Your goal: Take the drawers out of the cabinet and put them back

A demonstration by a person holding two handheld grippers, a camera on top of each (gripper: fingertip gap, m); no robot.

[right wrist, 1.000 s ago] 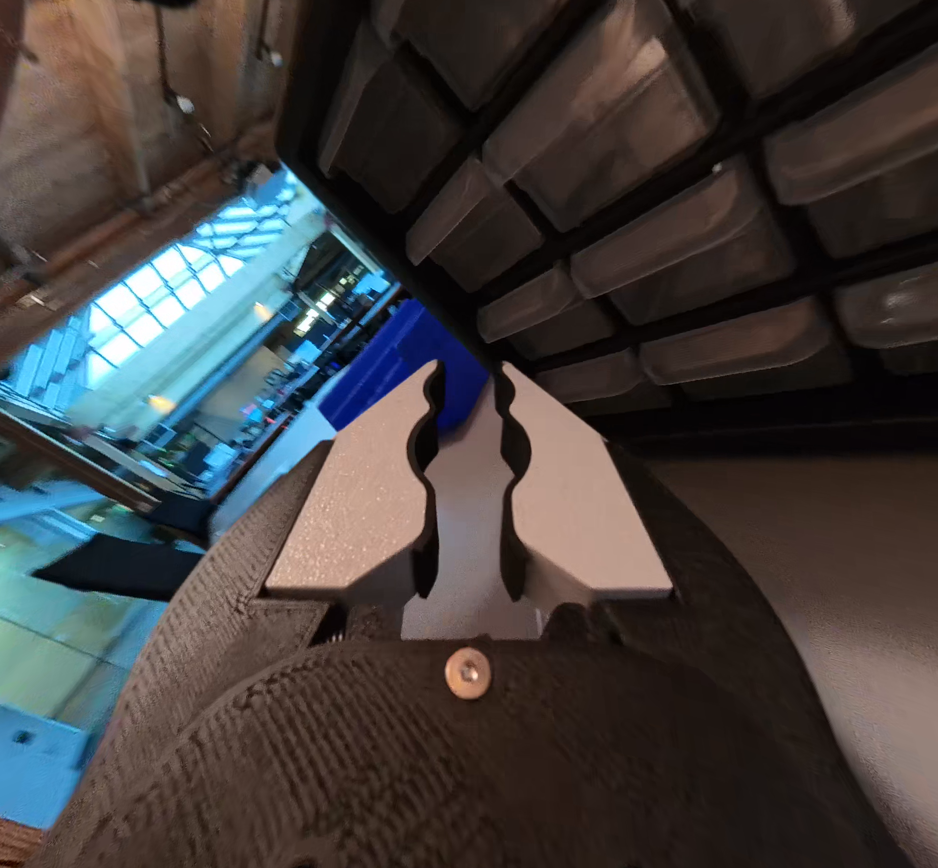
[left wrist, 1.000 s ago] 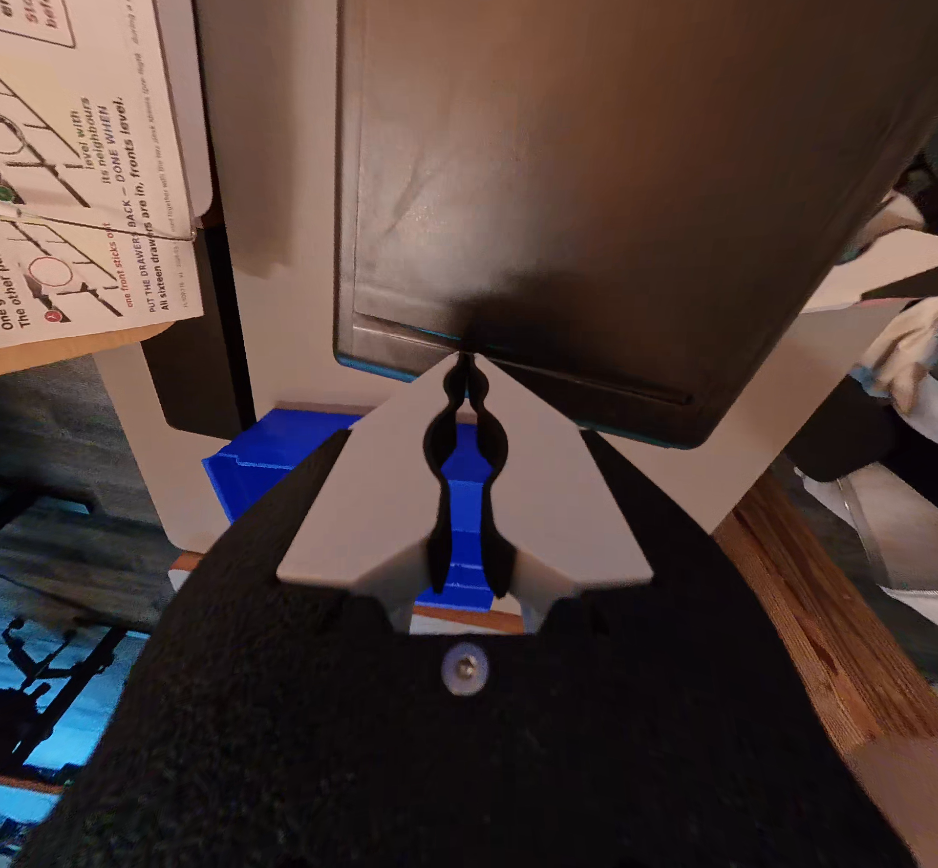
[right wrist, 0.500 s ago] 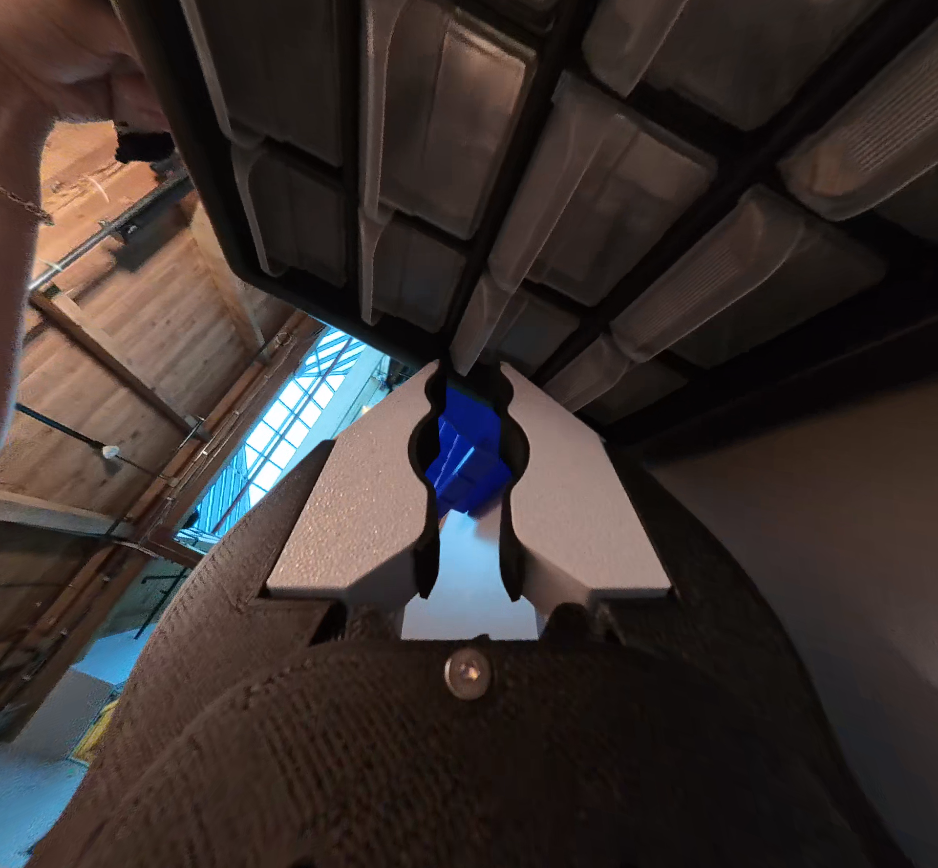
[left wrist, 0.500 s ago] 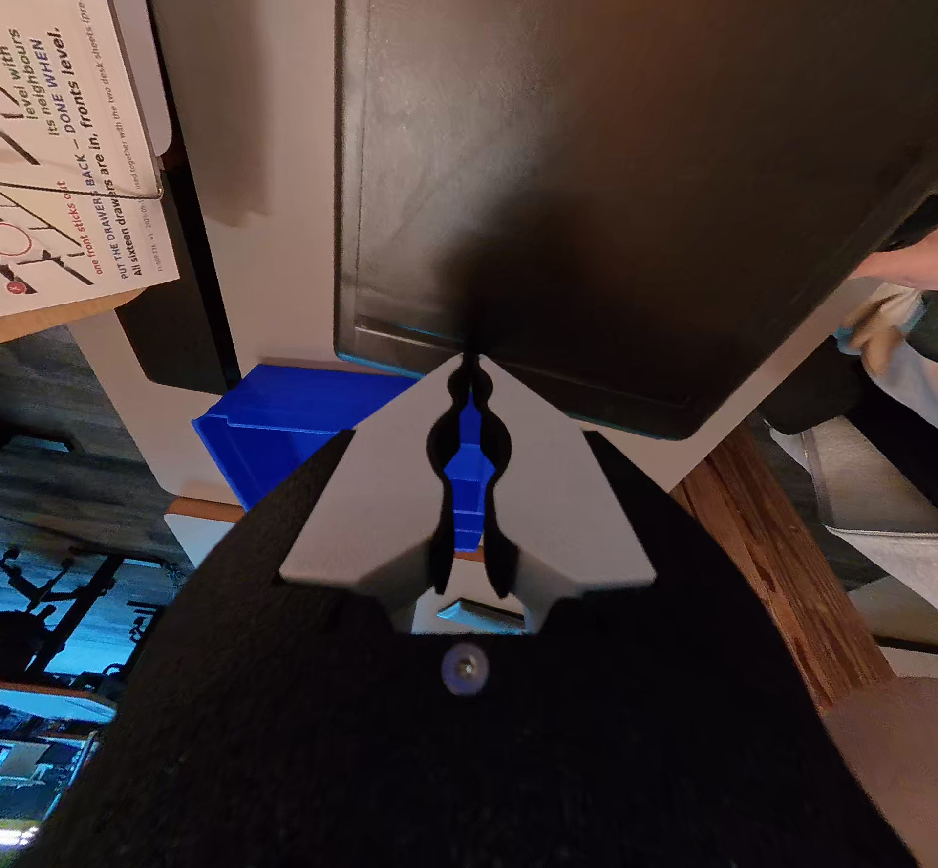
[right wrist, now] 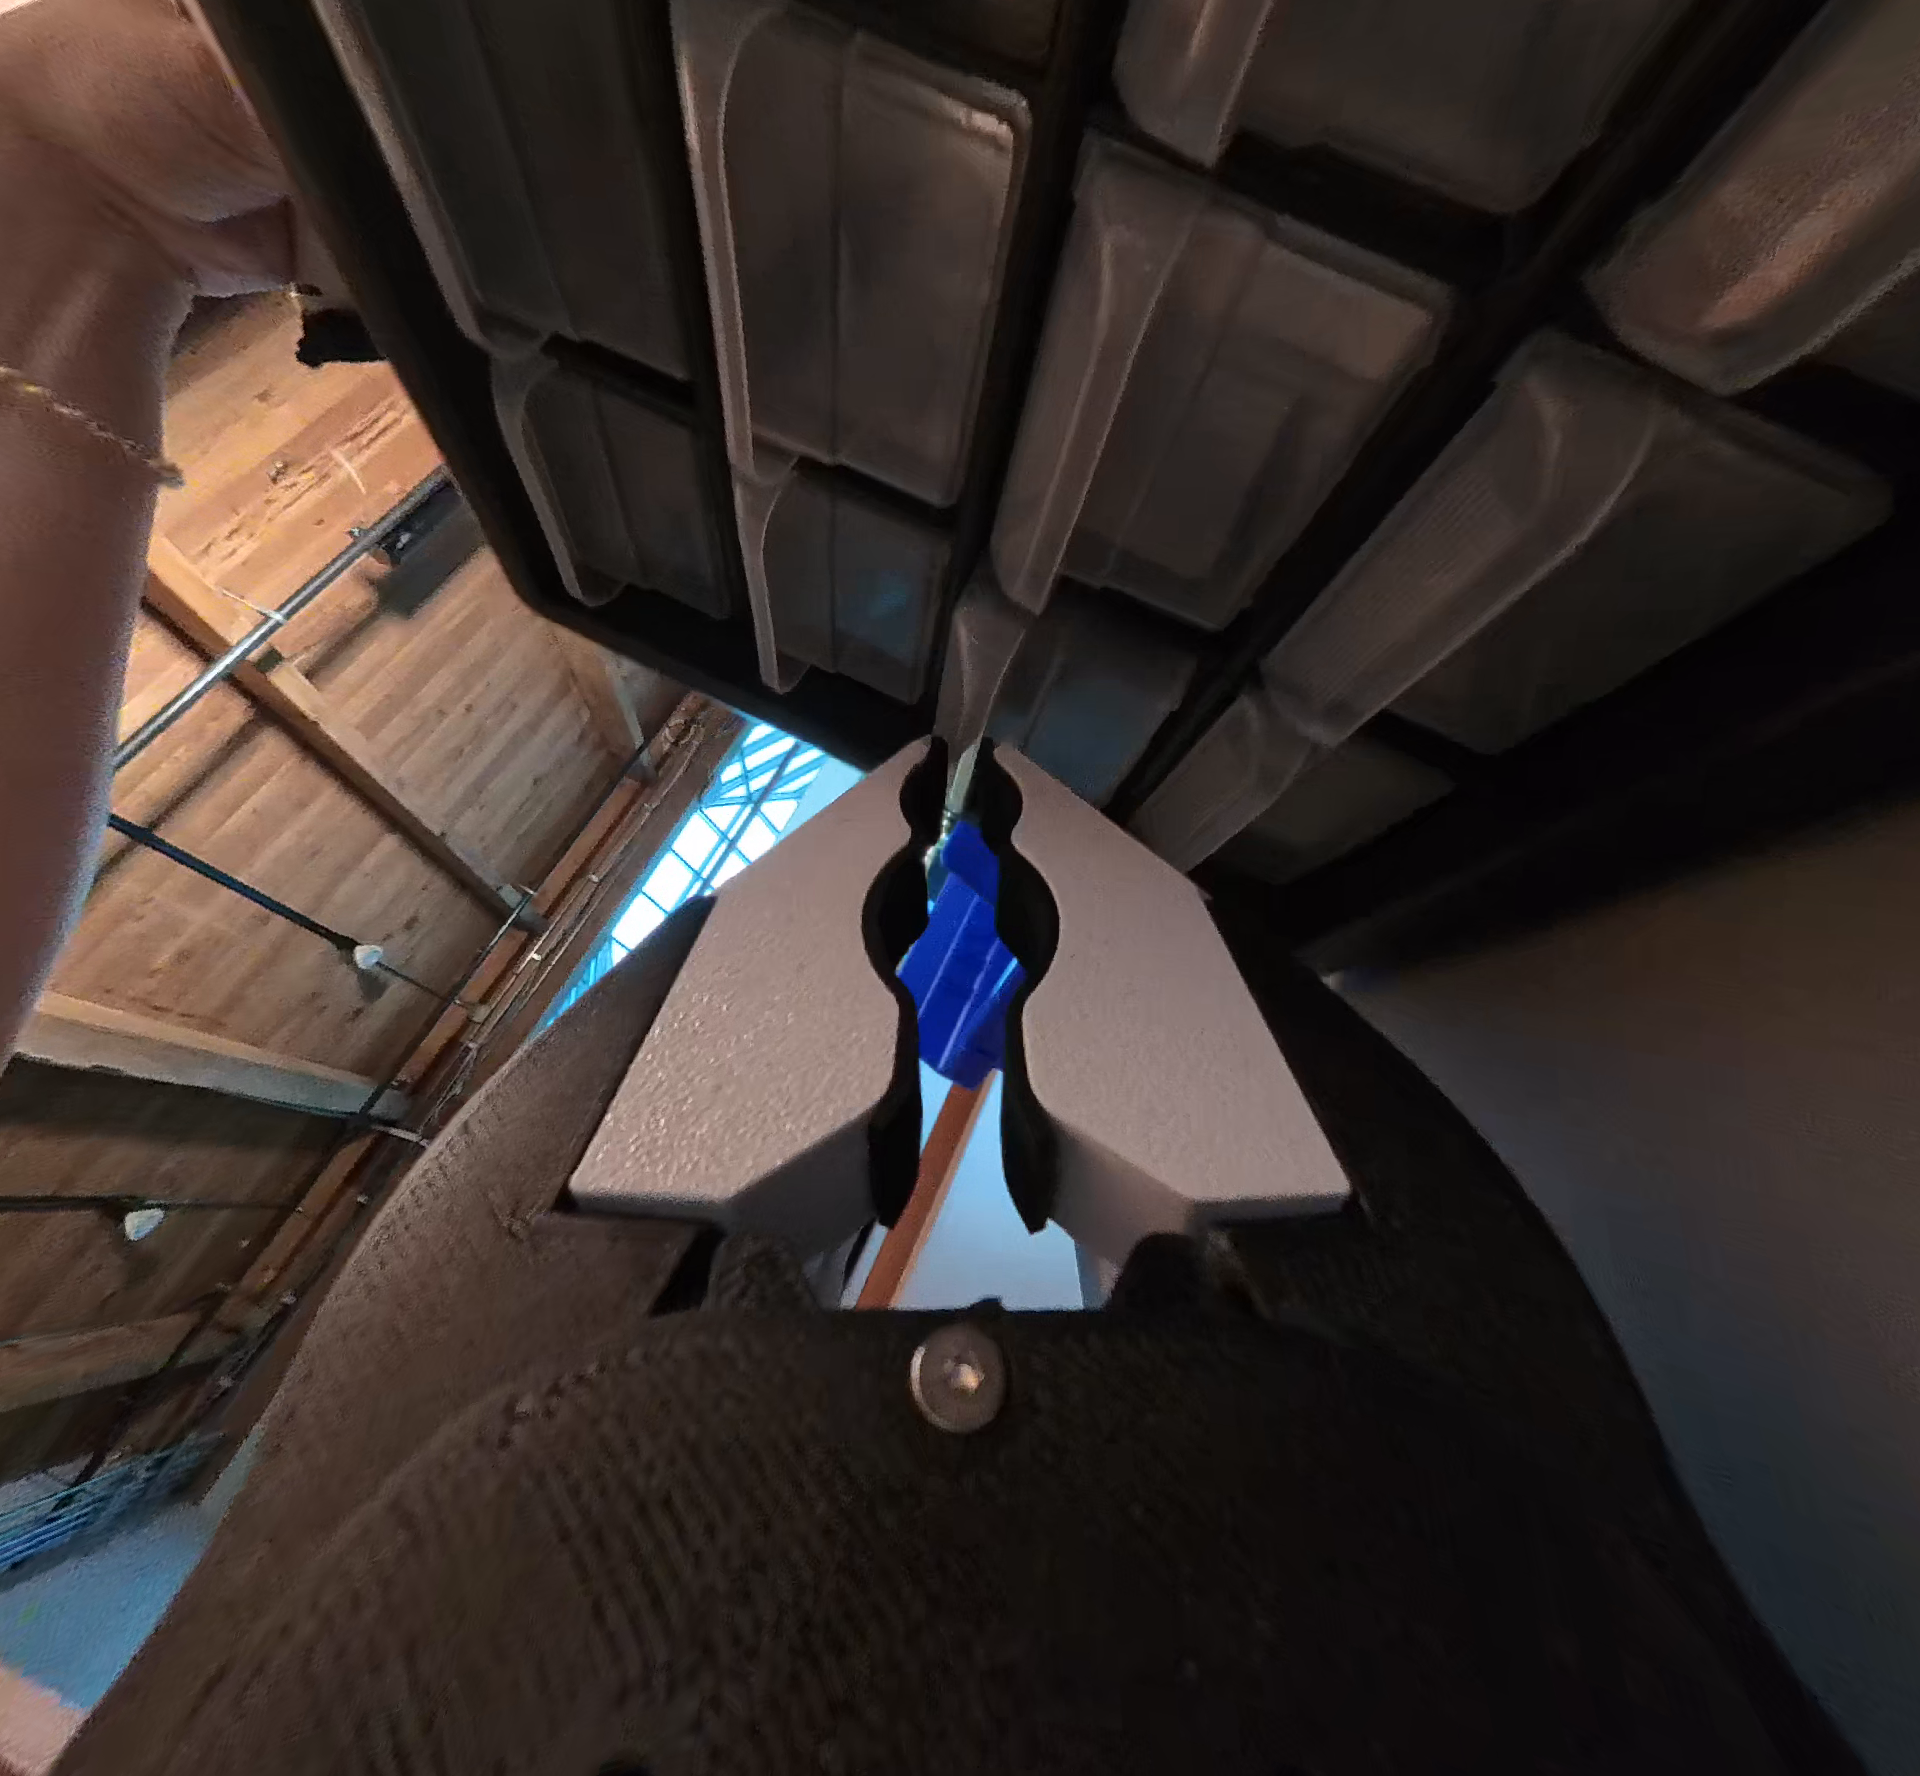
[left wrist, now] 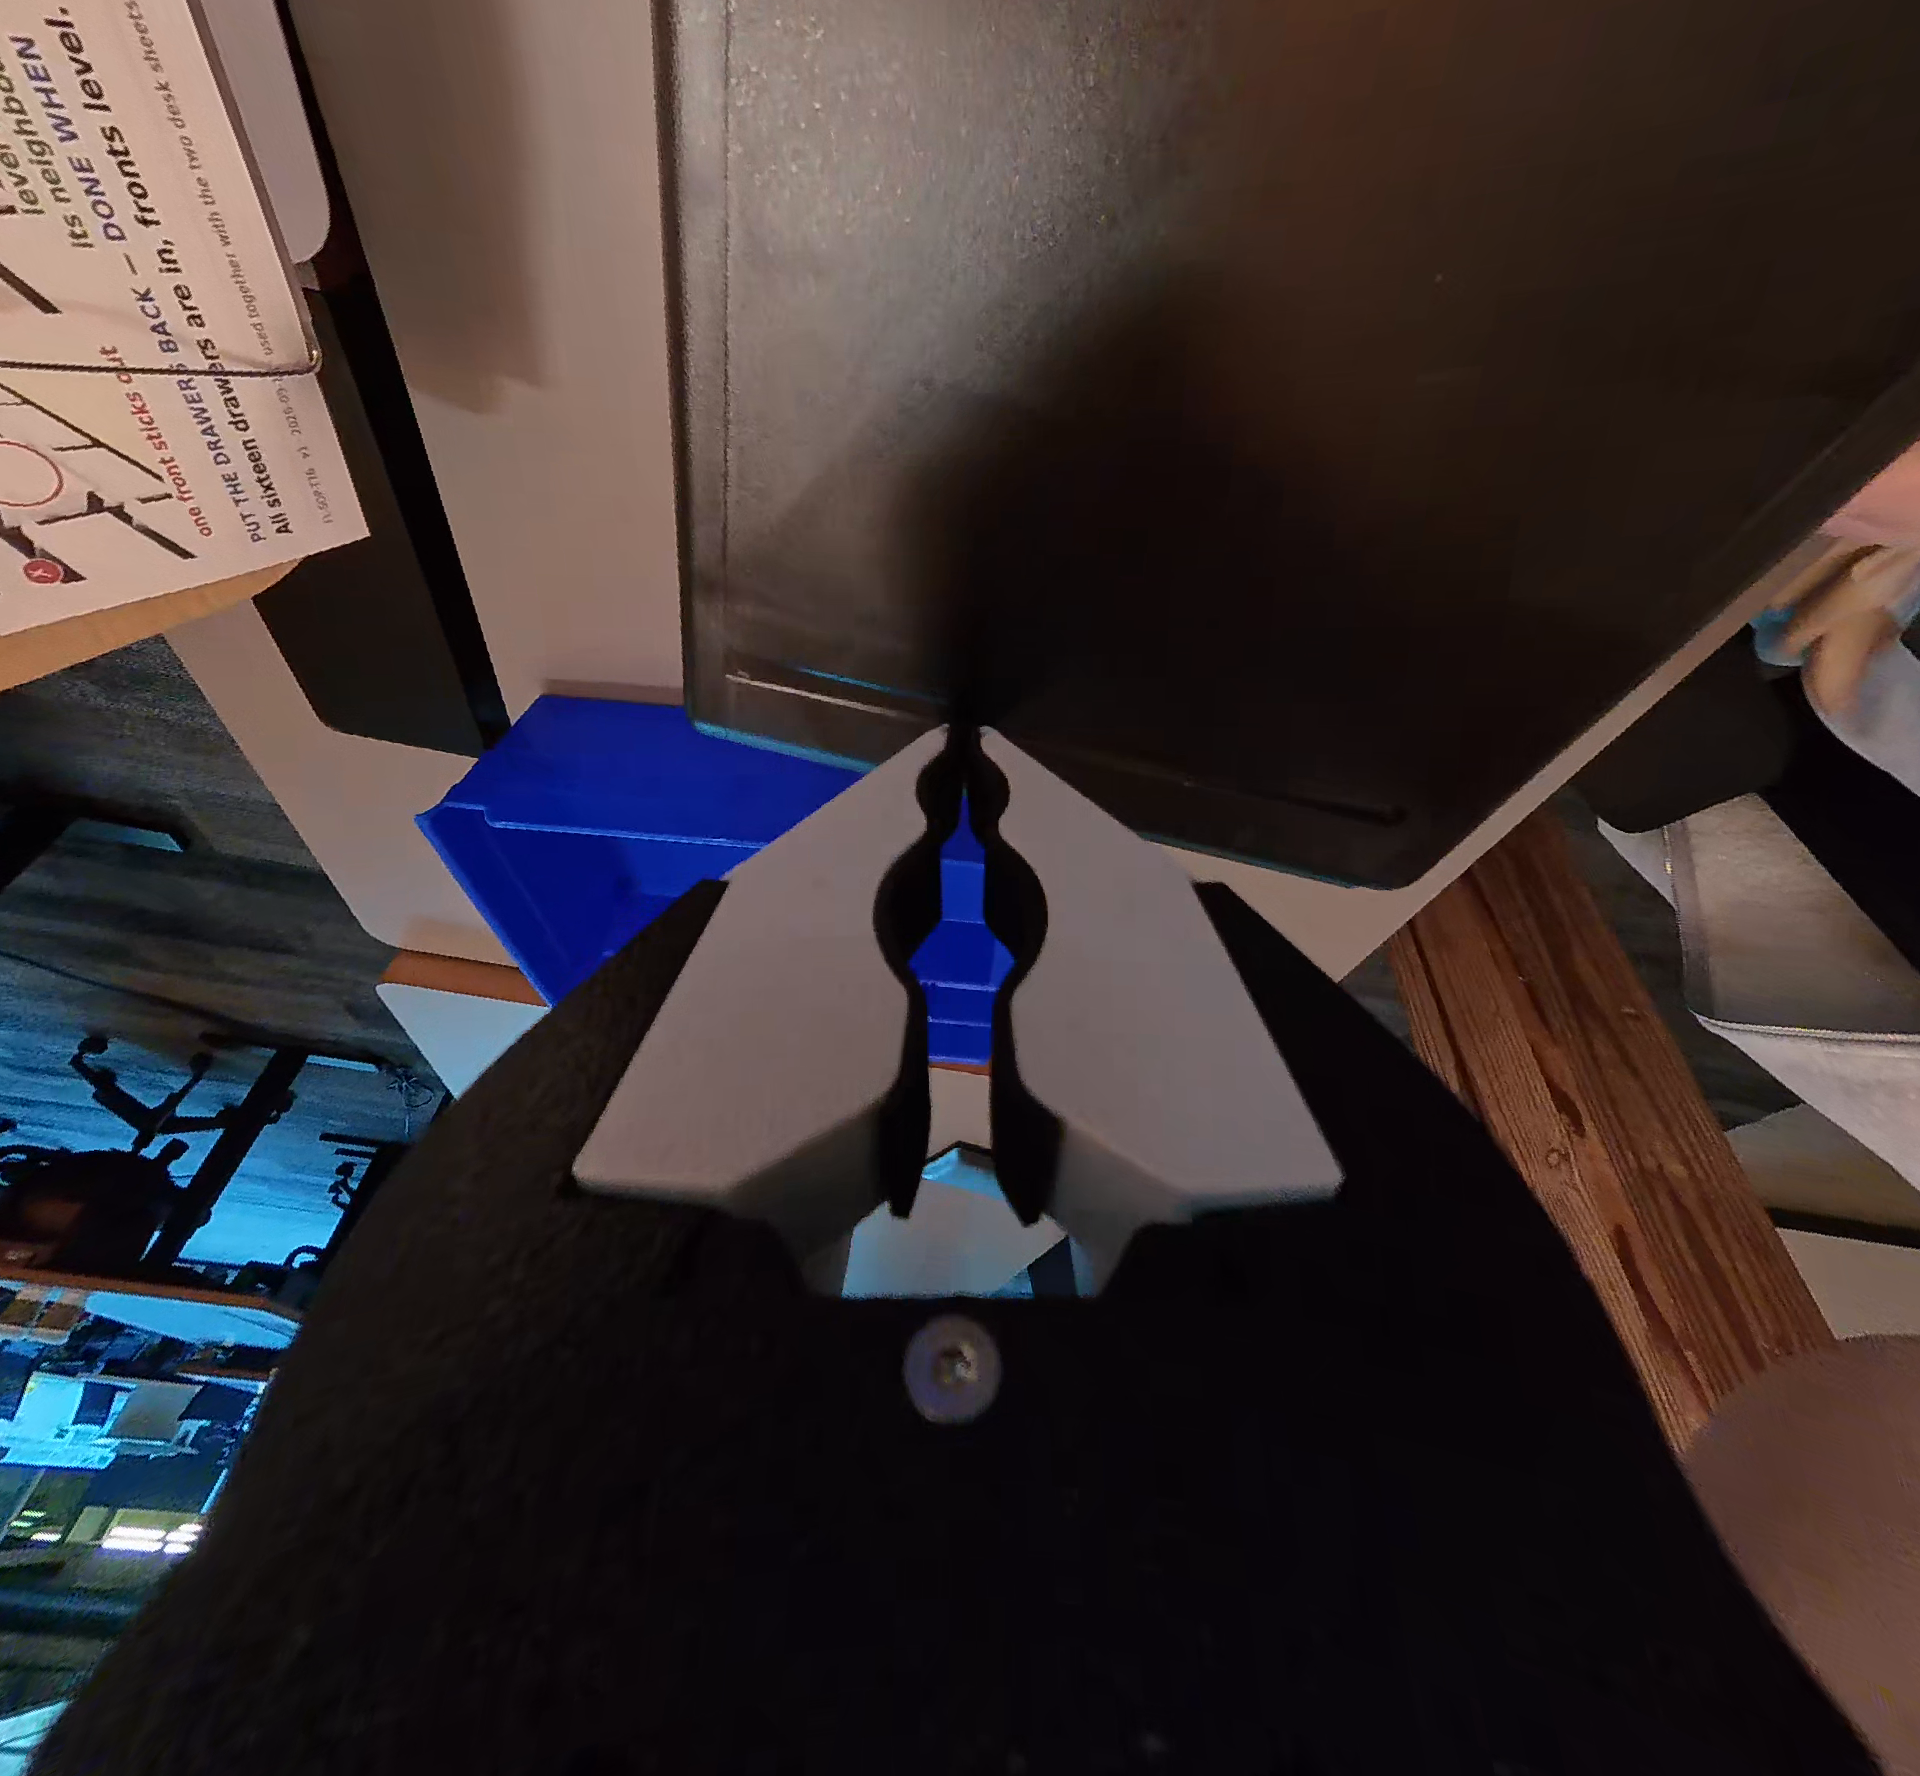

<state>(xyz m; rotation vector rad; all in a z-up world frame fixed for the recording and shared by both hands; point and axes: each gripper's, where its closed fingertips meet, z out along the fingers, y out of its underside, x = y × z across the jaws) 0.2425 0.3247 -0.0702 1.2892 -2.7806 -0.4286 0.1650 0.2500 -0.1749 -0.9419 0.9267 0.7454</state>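
A black cabinet (left wrist: 1247,272) fills the upper left wrist view, seen from its plain outer panel. My left gripper (left wrist: 961,739) is shut, its tips together right against that panel's lower edge. In the right wrist view the cabinet's front (right wrist: 436,438) shows several translucent drawers in their slots. My right gripper (right wrist: 961,755) is shut on the thin handle lip (right wrist: 977,656) of a drawer in the row nearest me. That drawer (right wrist: 1101,718) sits in its slot.
A blue bin (left wrist: 623,822) stands behind the cabinet and shows between the right fingers (right wrist: 961,947). A printed instruction sheet (left wrist: 125,272) lies at the left. A wooden table edge (left wrist: 1558,1103) runs at the right. A person's hand (right wrist: 104,168) is at the cabinet's left side.
My right gripper has swung round to face the drawer fronts and closed from open onto a drawer's handle lip. My left gripper stays shut against the cabinet and has shifted only slightly.
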